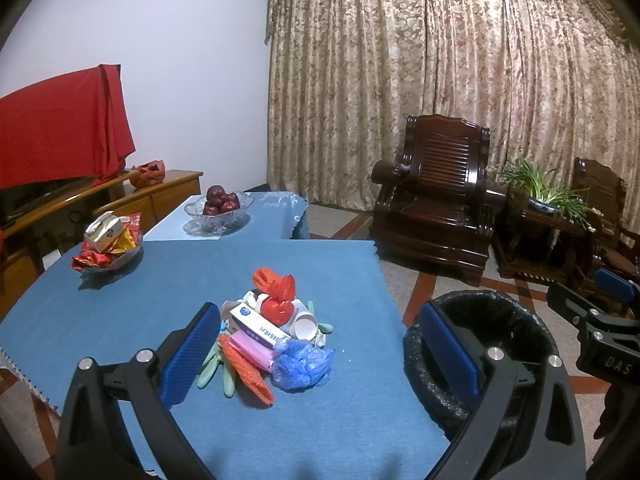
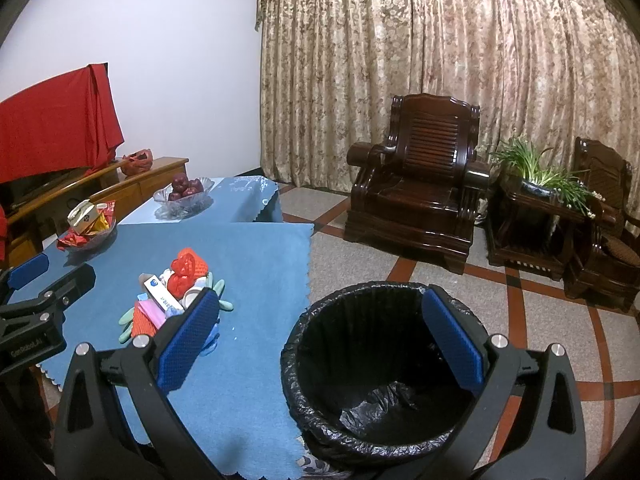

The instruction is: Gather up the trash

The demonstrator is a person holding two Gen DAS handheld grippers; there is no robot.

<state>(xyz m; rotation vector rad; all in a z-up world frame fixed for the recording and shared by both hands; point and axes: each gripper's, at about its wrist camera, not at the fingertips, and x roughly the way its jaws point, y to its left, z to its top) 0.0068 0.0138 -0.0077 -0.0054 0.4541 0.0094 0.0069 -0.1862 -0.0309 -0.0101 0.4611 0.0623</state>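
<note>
Both the left gripper (image 1: 320, 344) and right gripper (image 2: 320, 332) gape wide, holding nothing. The mixed trash pile (image 1: 272, 336) (box, cups, bags) sits on the blue-clothed table (image 1: 160, 304), beside the black-lined round bin (image 2: 360, 360).

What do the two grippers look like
Both are alike: the left gripper and right gripper have black angular frames with silver bolts, and flat fingers faced with textured blue pads. White lettering marks the bodies. No cables or sleeves show.
</note>
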